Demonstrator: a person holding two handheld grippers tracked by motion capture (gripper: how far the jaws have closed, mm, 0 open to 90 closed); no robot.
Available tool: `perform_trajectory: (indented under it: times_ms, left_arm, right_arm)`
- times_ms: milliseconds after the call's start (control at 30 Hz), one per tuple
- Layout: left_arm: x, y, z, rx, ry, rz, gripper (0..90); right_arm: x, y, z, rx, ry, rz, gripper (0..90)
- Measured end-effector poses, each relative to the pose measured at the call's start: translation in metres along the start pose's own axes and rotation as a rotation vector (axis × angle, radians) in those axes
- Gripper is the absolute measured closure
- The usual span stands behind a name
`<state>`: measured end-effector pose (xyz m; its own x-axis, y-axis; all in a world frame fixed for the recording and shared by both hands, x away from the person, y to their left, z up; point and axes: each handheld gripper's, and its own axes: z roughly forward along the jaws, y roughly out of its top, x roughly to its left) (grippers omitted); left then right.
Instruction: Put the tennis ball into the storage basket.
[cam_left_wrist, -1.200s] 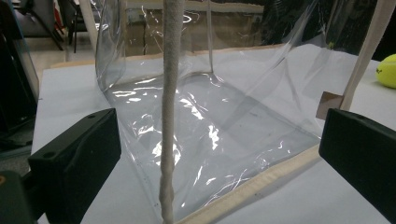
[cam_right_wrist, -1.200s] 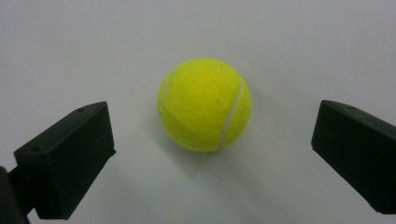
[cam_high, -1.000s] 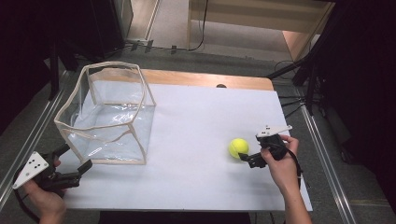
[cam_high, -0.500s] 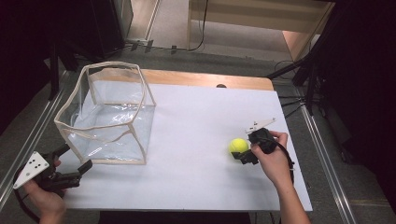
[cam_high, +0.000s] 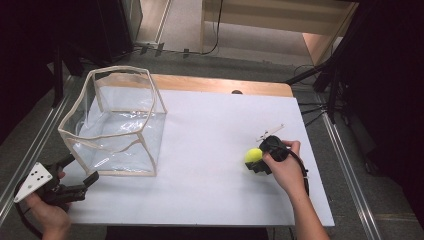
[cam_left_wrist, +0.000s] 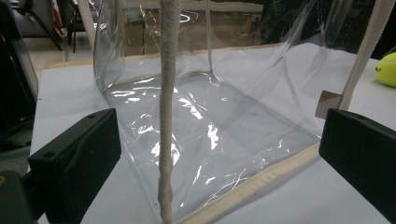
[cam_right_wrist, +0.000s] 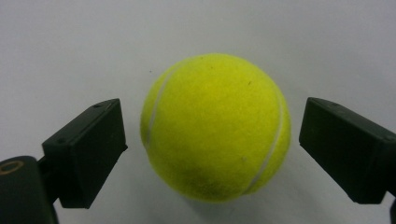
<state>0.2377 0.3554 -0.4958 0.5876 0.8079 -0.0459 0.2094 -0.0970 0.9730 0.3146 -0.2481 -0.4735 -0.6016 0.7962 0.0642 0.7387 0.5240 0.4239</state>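
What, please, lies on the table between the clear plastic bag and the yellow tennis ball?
Nothing: in the high view, bare white tabletop separates the clear plastic bag from the yellow tennis ball.

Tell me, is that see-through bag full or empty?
Empty. The clear bag stands open on the white table with nothing inside; its bare bottom shows through the plastic. The tennis ball lies outside.

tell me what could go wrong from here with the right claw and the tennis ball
1. The right claw has just been closing around the tennis ball, but gaps show on both sides, so the pads are not pressing yet. A round ball on the smooth white table could roll away if one pad touches first.
2. The clear bag has soft, sagging walls; dropping the ball in might catch the rim and tip it. The left claw, open beside it, does not hold it.
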Motion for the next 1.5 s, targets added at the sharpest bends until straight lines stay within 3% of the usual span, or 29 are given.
perform_trajectory:
  times_ms: [233, 300, 367, 600, 733, 1500]
  left_arm:
    - [0.000, 0.000, 0.000, 0.004, 0.000, 0.004, 0.0]
    - [0.000, 0.000, 0.000, 0.004, 0.000, 0.004, 0.0]
    - [0.000, 0.000, 0.000, 0.004, -0.002, 0.005, 0.0]
    - [0.000, 0.000, 0.000, 0.003, -0.003, 0.004, 0.0]
    - [0.000, 0.000, 0.000, 0.003, -0.003, 0.007, 0.0]
    - [0.000, 0.000, 0.000, -0.001, -0.004, 0.002, 0.0]
  right_arm:
    - [-0.001, 0.001, 0.008, 0.033, -0.017, 0.007, 13.2]
    - [0.000, 0.001, 0.010, 0.045, -0.022, 0.007, 17.5]
    - [-0.001, 0.001, 0.012, 0.037, -0.001, 0.009, 22.5]
    - [0.004, 0.006, 0.011, 0.035, -0.017, -0.007, 22.9]
    - [0.007, 0.010, 0.009, 0.028, 0.005, -0.008, 22.9]
    - [0.043, 0.058, 0.009, 0.010, 0.071, -0.128, 22.9]
